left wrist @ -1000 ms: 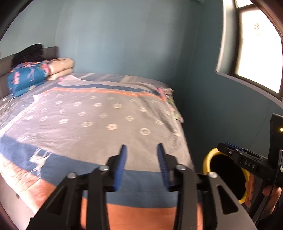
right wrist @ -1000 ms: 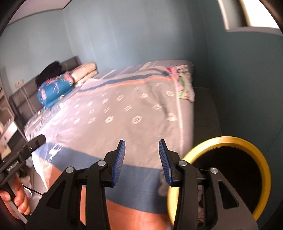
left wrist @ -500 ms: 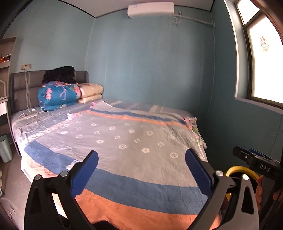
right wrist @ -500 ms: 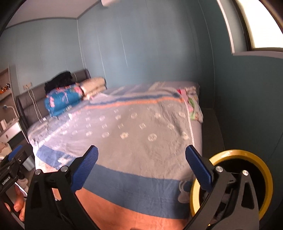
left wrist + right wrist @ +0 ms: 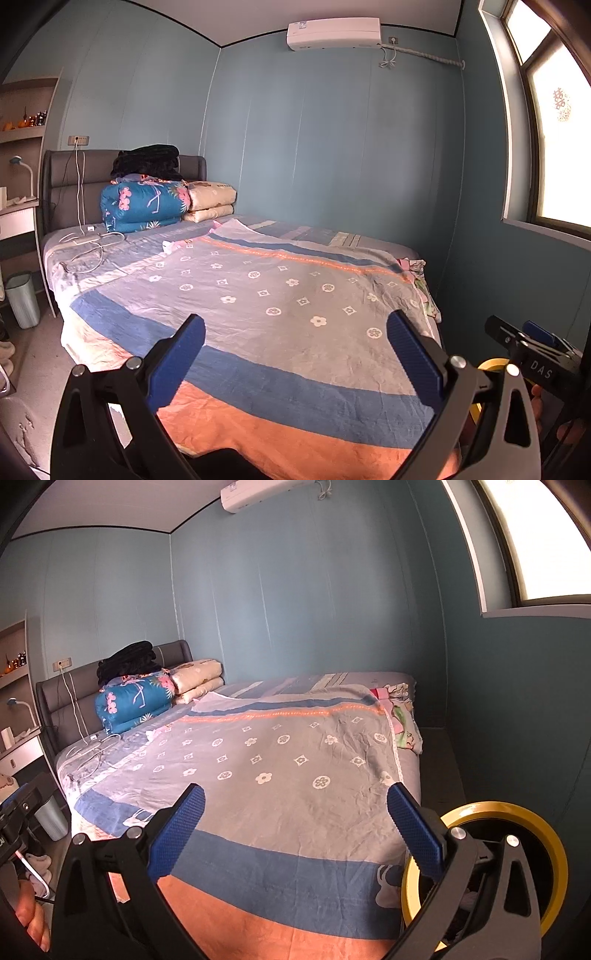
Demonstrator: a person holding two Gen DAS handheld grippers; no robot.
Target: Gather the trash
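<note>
My left gripper (image 5: 294, 324) hangs wide open over the foot of the bed (image 5: 258, 295), nothing between its blue pads. My right gripper (image 5: 295, 795) is just as wide open and bare, over the same end of the bed. A bin with a yellow rim (image 5: 517, 806) and a dark inside stands on the floor at the bed's right corner, partly behind my right finger. In the left wrist view only a sliver of the yellow rim (image 5: 487, 363) shows. A small white and pink scrap (image 5: 169, 245) lies near the pillows; what it is I cannot tell.
Folded quilts (image 5: 144, 203) and dark clothes are stacked at the headboard. White charger cables (image 5: 88, 243) trail over the bed's left side. A small grey bin (image 5: 23, 299) stands by the desk at left. A narrow floor strip (image 5: 439, 760) runs between bed and wall.
Both grippers have gone from half shut to wide open. Both have drawn back from the bed and tipped up, so the whole room now shows.
</note>
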